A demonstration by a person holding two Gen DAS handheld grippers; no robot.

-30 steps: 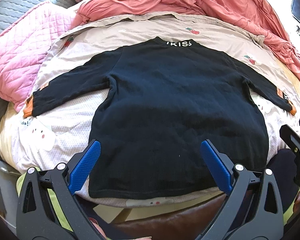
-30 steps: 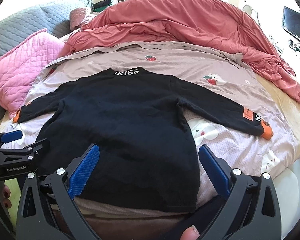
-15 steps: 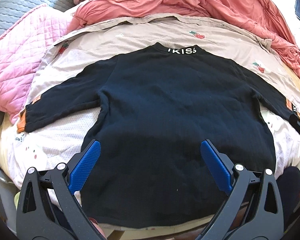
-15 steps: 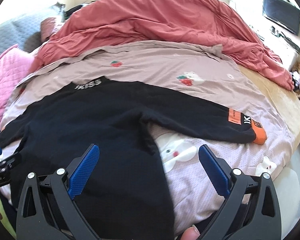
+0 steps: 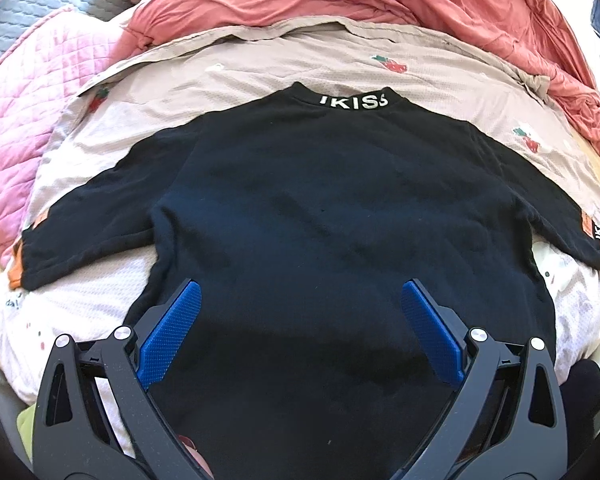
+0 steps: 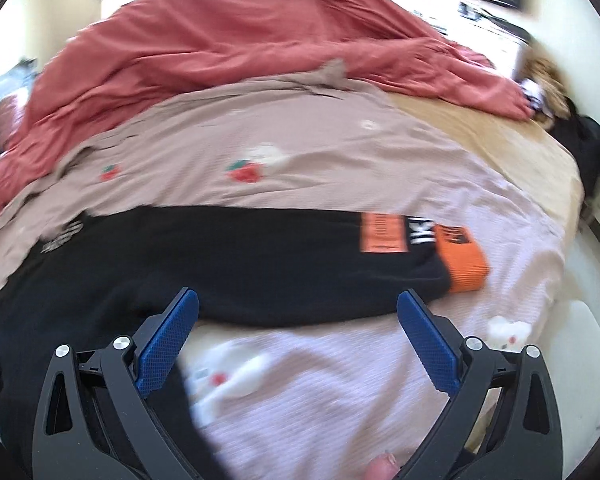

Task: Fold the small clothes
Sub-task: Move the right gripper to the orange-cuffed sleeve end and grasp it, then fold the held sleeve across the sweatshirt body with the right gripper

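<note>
Left gripper (image 5: 300, 328): blue fingers (image 5: 170, 332) spread wide, holding nothing, poised over the lower body of the black sweater (image 5: 332, 240). Right gripper (image 6: 298, 338): fingers (image 6: 426, 340) likewise spread and empty, above the sweater's right sleeve (image 6: 284, 256); this view is motion-blurred.

Sweater lies flat on the bed's printed blanket (image 5: 260, 68), long axis running hem-near to collar-far, the lettered collar (image 5: 352, 101) pointing away. Sleeves stretch out sideways; orange cuff (image 6: 462, 258) at the right sleeve's end. Red duvet (image 6: 240, 40) bunched beyond, pink quilted pillow (image 5: 24, 92) far left.
</note>
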